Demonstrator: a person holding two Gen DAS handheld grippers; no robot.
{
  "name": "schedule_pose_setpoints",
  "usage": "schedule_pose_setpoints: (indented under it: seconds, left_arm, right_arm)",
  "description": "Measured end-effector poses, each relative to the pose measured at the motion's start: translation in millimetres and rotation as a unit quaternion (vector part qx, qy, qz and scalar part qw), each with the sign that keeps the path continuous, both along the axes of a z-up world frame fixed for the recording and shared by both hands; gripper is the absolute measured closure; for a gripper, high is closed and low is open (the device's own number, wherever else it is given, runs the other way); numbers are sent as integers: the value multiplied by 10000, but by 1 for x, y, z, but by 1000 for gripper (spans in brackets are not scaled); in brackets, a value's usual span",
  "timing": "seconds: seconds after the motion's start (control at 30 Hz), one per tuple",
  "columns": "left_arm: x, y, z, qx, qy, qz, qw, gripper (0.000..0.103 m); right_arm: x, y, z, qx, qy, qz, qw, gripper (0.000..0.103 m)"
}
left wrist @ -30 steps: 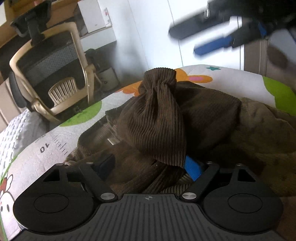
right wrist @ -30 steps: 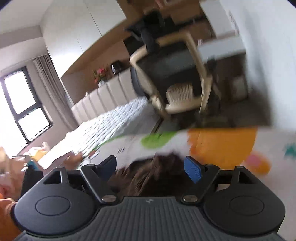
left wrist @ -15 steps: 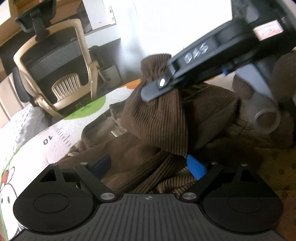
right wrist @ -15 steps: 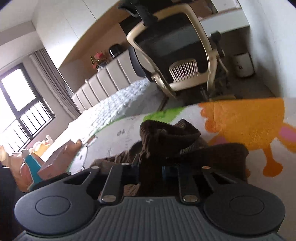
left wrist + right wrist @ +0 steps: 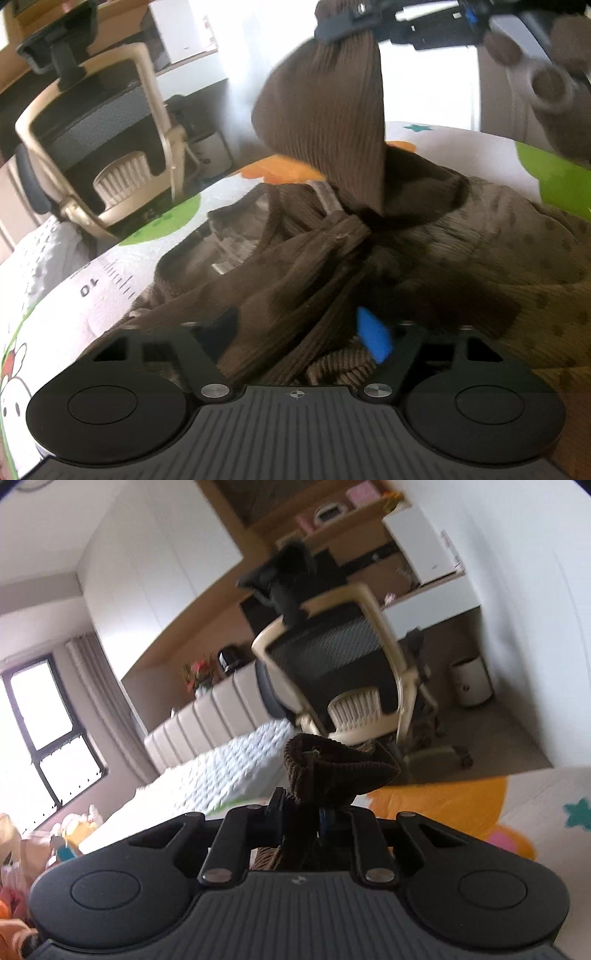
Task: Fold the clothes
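Two hand-held grippers are on the brown corduroy garment (image 5: 424,240) now, and the big change over the last second is the right one. A second ago the right hand-held gripper (image 5: 347,22) was swinging in above the pile with its fingers apart; half a second ago it clamped onto the bunched knob of cloth sticking up, and now it has hauled that bunch up to the top of the left wrist view, so a flap of ribbed fabric hangs down from its closed fingers. In the right wrist view you can see the same wad pinched tight between its jaws (image 5: 303,812). The left hand-held gripper (image 5: 295,325) hasn't really budged: low in the heap, fingers spread wide with cloth lying between them, not squeezing anything as far as I can tell. Most of the garment is still crumpled on the cartoon-print mat (image 5: 92,288), with the office chair (image 5: 92,147) behind. My read: this is a lift to open up or straighten the piece so there's a clean edge to fold, but no neat fold is showing and it's all pretty motion-blurred.
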State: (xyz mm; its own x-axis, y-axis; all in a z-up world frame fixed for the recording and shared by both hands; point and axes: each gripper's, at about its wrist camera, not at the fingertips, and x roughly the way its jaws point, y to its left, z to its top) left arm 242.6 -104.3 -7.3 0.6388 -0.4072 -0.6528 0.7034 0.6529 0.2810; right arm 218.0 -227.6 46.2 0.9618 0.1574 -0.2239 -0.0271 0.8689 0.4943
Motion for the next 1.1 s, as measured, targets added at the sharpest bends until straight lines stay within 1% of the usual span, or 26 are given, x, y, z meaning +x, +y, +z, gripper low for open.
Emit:
schedule_pose_setpoints:
  seconds: [0.03,0.07,0.1,0.17,0.33,0.43,0.53,0.57,0.6,0.63,0.67,0.7,0.73,0.77,0.8,0.87,0.9,0.93,0.97,1.0,1.03,1.1]
  left_arm:
    - [1,-1,-1,3,-12,-5,10000,60]
    - [2,-1,-2,-10,-5,5,10000,85]
    - [4,-1,-2,-52,11,62,10000,94]
    - [9,0,1,-215,26,199,9996,94]
    - [10,-15,-4,-533,317,230,9978,95]
    - [11,-23,-6,-723,491,248,9959,95]
    - [12,-32,-9,-912,664,266,9933,93]
    - [12,-35,-10,-975,722,272,9922,88]
    - [12,-38,-11,-1038,780,278,9911,78]
    - [10,-37,-10,-1090,789,250,9906,77]
    - [5,-34,-9,-1129,748,188,9906,63]
    - [0,-29,-4,-1199,786,133,9896,43]
    - [-4,-21,3,-1332,898,79,9870,32]
    - [-10,-12,11,-1465,972,-3,9844,16]
    - [-17,-4,18,-1509,967,-98,9838,12]
    - [-31,11,29,-1463,864,-213,9852,10]
    - [-36,17,32,-1413,810,-180,9865,10]
    - [-37,24,34,-1397,809,-113,9868,10]
    - [-35,30,35,-1418,860,-11,9862,10]
    - [-33,36,36,-1458,930,108,9849,10]
    - [-31,41,36,-1516,1011,248,9830,10]
    - [-25,49,37,-1617,1127,511,9790,10]
  right_arm:
    - [-4,-7,2,53,-59,-78,9999,87]
    - [-8,-13,5,106,-119,-157,9997,87]
    - [-11,-19,6,166,-175,-217,9995,87]
    - [-18,-29,10,251,-299,-331,9987,87]
    - [-31,-47,22,315,-650,-516,9961,87]
    - [-32,-44,33,202,-835,-490,9951,87]
    - [-27,-36,39,172,-874,-343,9954,87]
    - [-24,-32,40,168,-863,-276,9957,87]
    - [-21,-27,40,176,-837,-191,9962,87]
    - [-18,-21,40,183,-811,-107,9965,87]
    - [-13,-15,41,167,-786,19,9968,87]
    - [-9,-8,42,149,-761,146,9969,87]
    - [-3,1,41,108,-735,333,9967,87]
    - [2,11,41,66,-709,522,9961,87]
    - [9,22,40,31,-659,699,9954,87]
    - [28,50,30,-113,-411,1123,9928,87]
    - [39,65,24,-214,-249,1331,9906,86]
    - [50,80,17,-315,-86,1538,9876,85]
    - [65,93,7,-383,214,1759,9834,79]
    - [77,101,-1,-321,465,1903,9801,71]
    - [89,109,-9,-254,714,2042,9760,70]
    - [89,110,-12,-167,777,2082,9749,69]
